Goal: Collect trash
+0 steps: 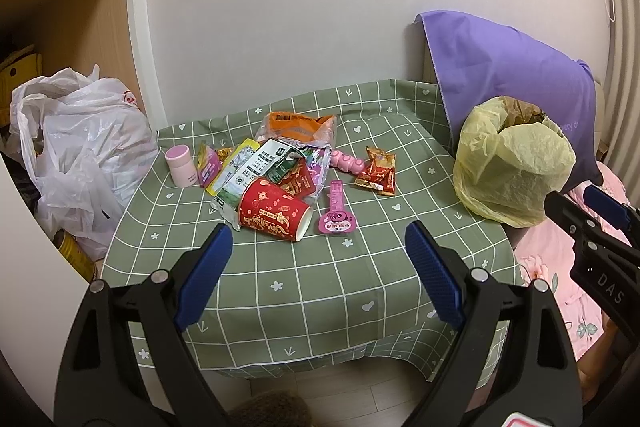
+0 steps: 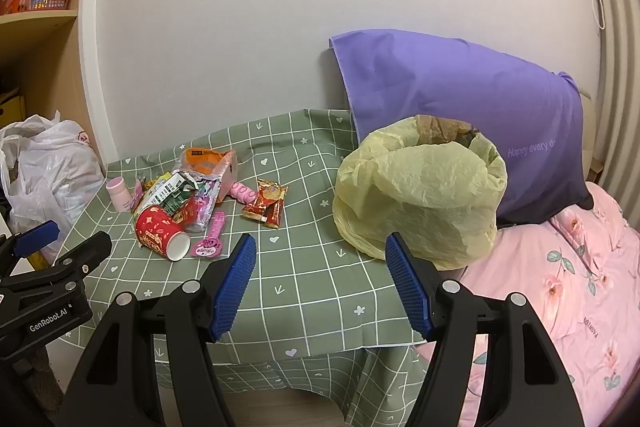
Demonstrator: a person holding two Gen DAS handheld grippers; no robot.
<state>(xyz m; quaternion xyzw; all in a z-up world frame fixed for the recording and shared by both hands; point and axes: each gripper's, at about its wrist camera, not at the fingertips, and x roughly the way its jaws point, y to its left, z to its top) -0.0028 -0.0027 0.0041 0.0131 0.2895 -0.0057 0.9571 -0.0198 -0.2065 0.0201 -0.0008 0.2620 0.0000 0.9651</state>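
Left gripper: nearest the lens, released, blue pads spread wide and empty, hovering above the near part of the table, short of the litter.
Right gripper: also released and empty, jaws wide, aimed between the litter and the bag.
Table: green checked cloth, carrying all the trash and the bag.
Yellow trash bag: stands at the table's right edge against the purple pillow, mouth open and sagging; probably where everything goes.
Litter pile: left of centre, wrappers overlapping, well apart from the bag.
Red paper cup: on its side at the pile's near edge, mouth toward the right; closest piece to the left gripper.
Red snack wrapper: lies alone, right of the pile.
Pink bottle: upright at the pile's left.
Pink tag-shaped packet: flat, just beside the cup.
Advice: likely start with the cup; close across its wall gently, since paper crushes, and lift clear before swinging to the bag's mouth.
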